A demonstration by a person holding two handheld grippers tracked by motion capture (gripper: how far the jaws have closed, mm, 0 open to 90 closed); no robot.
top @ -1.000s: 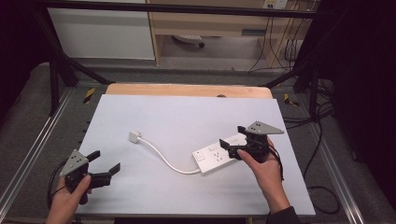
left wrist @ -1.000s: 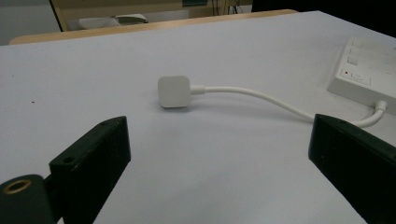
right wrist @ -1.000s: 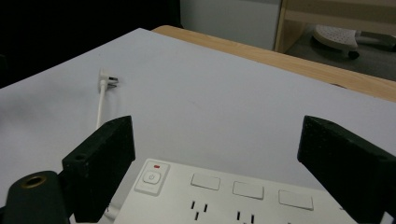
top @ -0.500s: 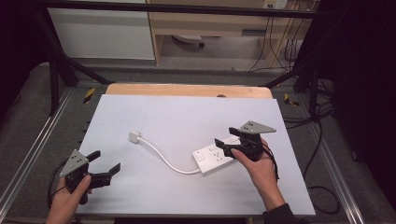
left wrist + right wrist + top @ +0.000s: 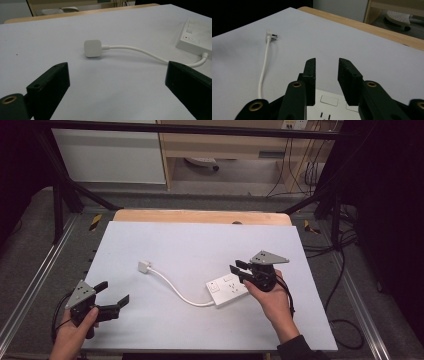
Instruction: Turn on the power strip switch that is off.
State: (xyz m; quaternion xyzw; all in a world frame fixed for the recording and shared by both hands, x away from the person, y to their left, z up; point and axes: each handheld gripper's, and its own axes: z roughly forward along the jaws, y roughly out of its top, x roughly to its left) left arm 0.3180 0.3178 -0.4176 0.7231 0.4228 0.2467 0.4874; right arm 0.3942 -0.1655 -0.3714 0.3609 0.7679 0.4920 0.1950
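A white power strip lies right of centre on the white table top. Its white cable curves left to a white plug lying on its side. My right gripper hovers over the strip's right end, its jaws a narrow gap apart with nothing between them. In the right gripper view, my right gripper points past the strip toward the plug. My left gripper is wide open near the front left corner. In its own view, my left gripper faces the plug and strip.
A wooden strip borders the table's far edge. Metal frame rails run along both sides. Behind the table stand a white cabinet and a wooden shelf unit, with dark cables on the floor to the right.
My right gripper has shifted a little left over the power strip's end. The left gripper, plug and cable have stayed put.
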